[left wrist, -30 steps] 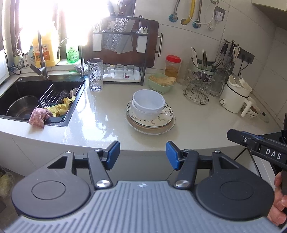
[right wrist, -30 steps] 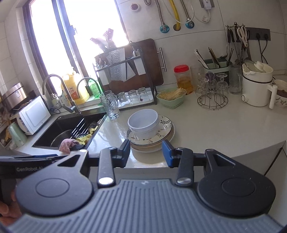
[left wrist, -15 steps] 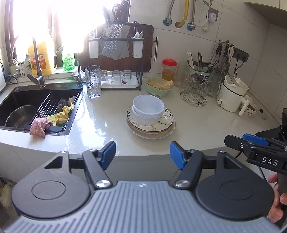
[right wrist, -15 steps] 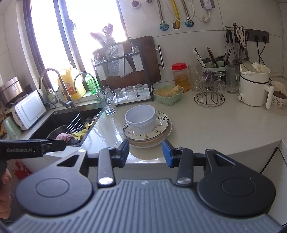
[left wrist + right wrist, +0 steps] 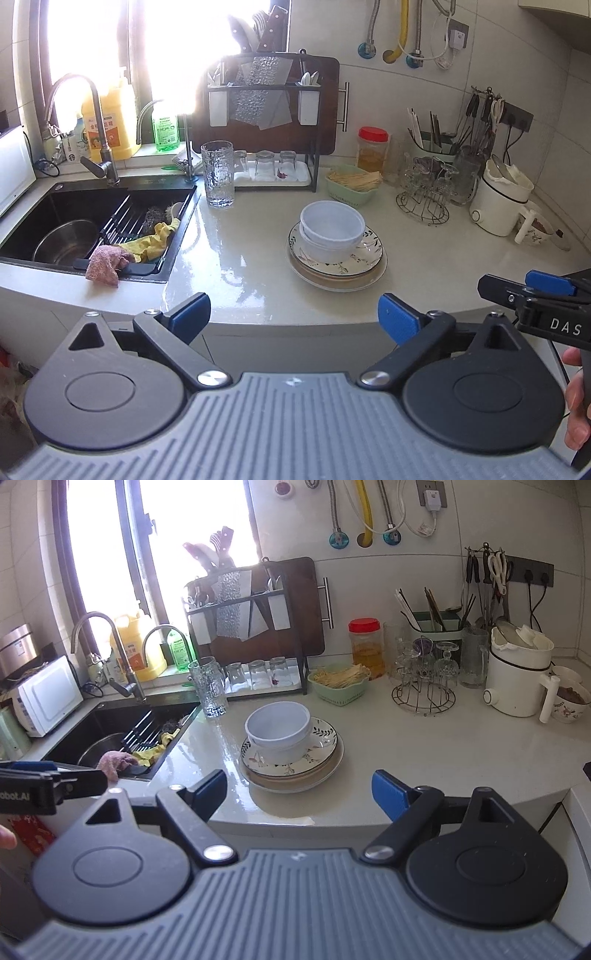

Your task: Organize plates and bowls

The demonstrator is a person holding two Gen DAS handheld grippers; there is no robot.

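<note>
Straight ahead of the left gripper (image 5: 293, 315), beyond its spread blue-padded fingers (image 5: 190, 312), sits the stack of plates (image 5: 338, 264) on the glossy pale countertop (image 5: 236, 254). The jaws stand wide open, holding nothing, short of the counter's rounded edge. Two nested white bowls (image 5: 331, 230), smooth and round with thin rims, rest on the topmost plate, which bears a leafy sprig pattern; plainer cream plates lie beneath it. Farther off and left of the jaws is a black sink (image 5: 88, 218) with a steel bowl and a crumpled yellow cloth (image 5: 153, 243) draped on its ribbed rack, with a fuzzy pink rag (image 5: 105, 264) hanging over the near rim. A tall textured glass (image 5: 218, 173) stands upright beyond the left finger. At the right edge, the right gripper (image 5: 535, 295) juts in, black with a blue pad.

From the right wrist view, the right gripper (image 5: 299, 792) likewise has its jaws set wide apart and empty. Its plates (image 5: 291, 757) and bowls (image 5: 279, 731) lie just beyond the gap, slightly toward the left finger, well apart from both pads. Beyond the right finger stand a wire glass rack (image 5: 423, 690) and a white kettle (image 5: 519, 675); a green ribbed basket (image 5: 341, 685) sits behind the stack.
</note>
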